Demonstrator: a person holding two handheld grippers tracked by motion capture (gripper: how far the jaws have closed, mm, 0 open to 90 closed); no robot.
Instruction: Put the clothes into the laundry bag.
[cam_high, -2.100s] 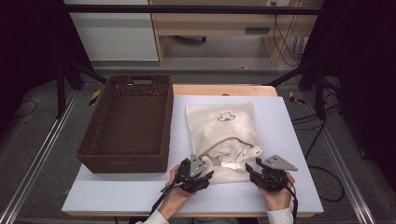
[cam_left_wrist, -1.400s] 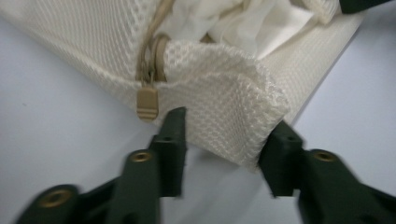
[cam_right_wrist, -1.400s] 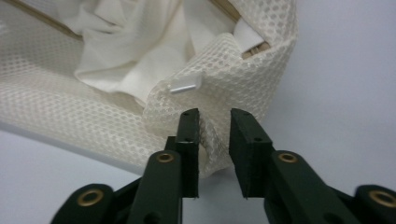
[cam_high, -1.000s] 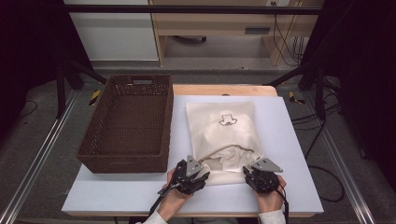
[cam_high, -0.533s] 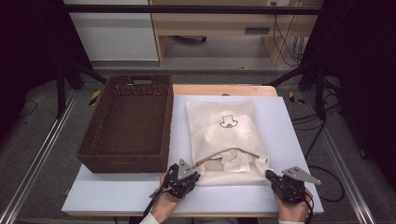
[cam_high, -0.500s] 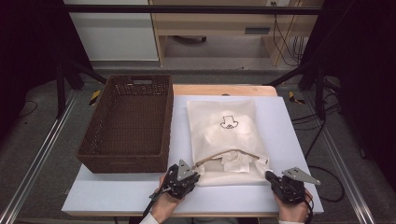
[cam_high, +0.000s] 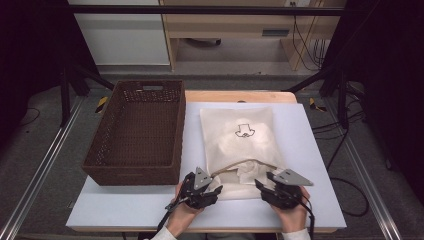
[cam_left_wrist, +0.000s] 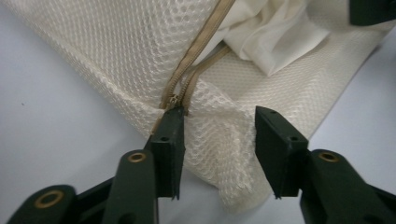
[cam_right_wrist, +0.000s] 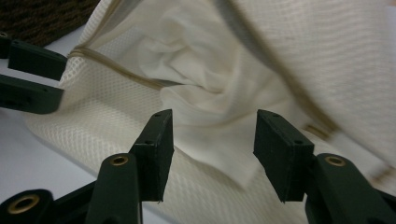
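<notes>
A cream mesh laundry bag (cam_high: 240, 145) lies flat on the white bench (cam_high: 320, 150), its tan zipper (cam_left_wrist: 196, 60) open at the near end. A crumpled white cloth (cam_right_wrist: 205, 107) pokes from the gaping mouth.

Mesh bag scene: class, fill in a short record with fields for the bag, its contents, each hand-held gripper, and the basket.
bag: cream mesh bag flat on the table, zipper open at the near end
contents: white cloth showing in the opening
left hand-held gripper: jaws apart, bag's zipper corner between them
right hand-held gripper: jaws apart, at the cloth
basket: brown wicker basket, left of bag
</notes>
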